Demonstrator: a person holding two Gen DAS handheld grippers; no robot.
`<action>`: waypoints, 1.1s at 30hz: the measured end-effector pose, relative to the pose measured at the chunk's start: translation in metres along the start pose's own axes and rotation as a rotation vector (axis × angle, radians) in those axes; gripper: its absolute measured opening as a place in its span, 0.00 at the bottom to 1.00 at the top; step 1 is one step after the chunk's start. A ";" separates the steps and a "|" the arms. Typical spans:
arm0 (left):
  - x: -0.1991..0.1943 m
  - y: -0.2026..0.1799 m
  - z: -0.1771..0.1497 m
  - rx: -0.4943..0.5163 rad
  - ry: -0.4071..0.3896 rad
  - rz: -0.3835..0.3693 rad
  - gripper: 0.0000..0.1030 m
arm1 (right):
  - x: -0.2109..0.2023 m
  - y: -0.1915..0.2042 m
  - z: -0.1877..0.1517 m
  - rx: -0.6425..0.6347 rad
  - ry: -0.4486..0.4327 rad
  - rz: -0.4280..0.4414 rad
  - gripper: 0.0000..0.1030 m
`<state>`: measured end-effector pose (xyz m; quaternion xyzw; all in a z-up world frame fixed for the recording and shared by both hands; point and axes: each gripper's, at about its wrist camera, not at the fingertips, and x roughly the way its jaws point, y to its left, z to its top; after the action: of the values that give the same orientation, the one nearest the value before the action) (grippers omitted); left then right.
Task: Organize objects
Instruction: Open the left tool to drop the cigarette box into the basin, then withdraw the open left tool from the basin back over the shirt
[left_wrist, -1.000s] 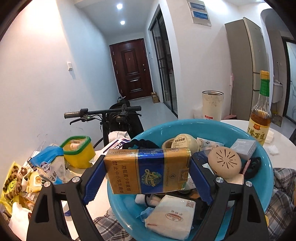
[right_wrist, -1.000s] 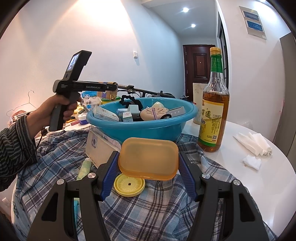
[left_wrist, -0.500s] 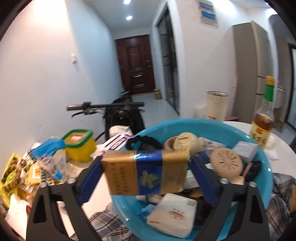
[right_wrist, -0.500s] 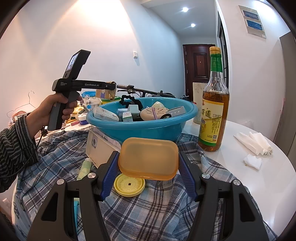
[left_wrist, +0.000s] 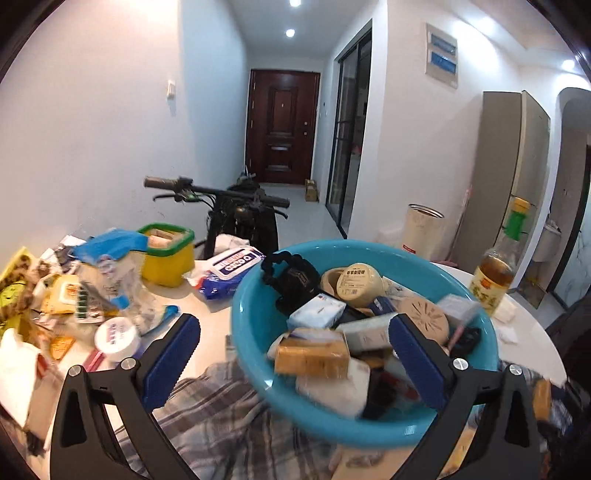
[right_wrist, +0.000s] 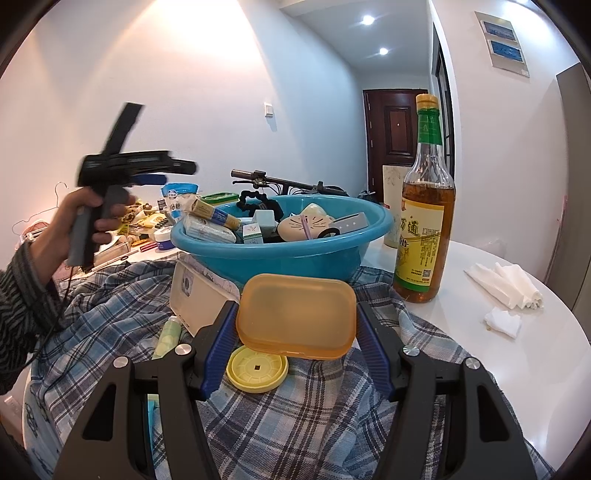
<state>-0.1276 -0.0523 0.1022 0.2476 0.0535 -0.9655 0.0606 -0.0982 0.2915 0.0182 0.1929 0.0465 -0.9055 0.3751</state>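
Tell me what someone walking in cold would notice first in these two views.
Probably the blue basin heaped with small boxes and jars, sitting on a plaid cloth at the table's middle. Right beside it stands a tall amber bottle. Up close, the right gripper clamps an orange lidded box, while the left gripper hangs open, empty.

A gold-and-blue carton (left_wrist: 312, 356) is seen lying on its side atop the pile inside the teal basin (left_wrist: 255, 373), near the basin's front-left wall (edges blurred). The basin is filled with small items: a round cream jar (left_wrist: 356, 282), a tan perforated disc (left_wrist: 424, 319), a white tissue pack (left_wrist: 317, 308) and a black looped strap (left_wrist: 291, 269). An orange translucent lidded box (right_wrist: 295, 317) is held level between the pads of the right hand-held gripper (right_wrist: 295, 343), above a plaid cloth (right_wrist: 295, 424) on the table (right_wrist: 517, 369).
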 end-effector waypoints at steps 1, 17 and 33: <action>-0.010 -0.001 -0.005 0.018 -0.010 0.010 1.00 | 0.000 0.000 0.000 0.000 -0.003 0.000 0.60; -0.065 -0.010 -0.127 0.057 -0.014 0.018 1.00 | -0.001 0.001 0.000 -0.016 -0.006 -0.011 0.60; -0.054 -0.023 -0.142 0.122 -0.013 0.017 1.00 | 0.000 0.003 0.000 -0.030 -0.006 0.007 0.60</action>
<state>-0.0168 -0.0053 0.0062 0.2452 -0.0078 -0.9680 0.0539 -0.0959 0.2892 0.0181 0.1846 0.0582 -0.9041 0.3811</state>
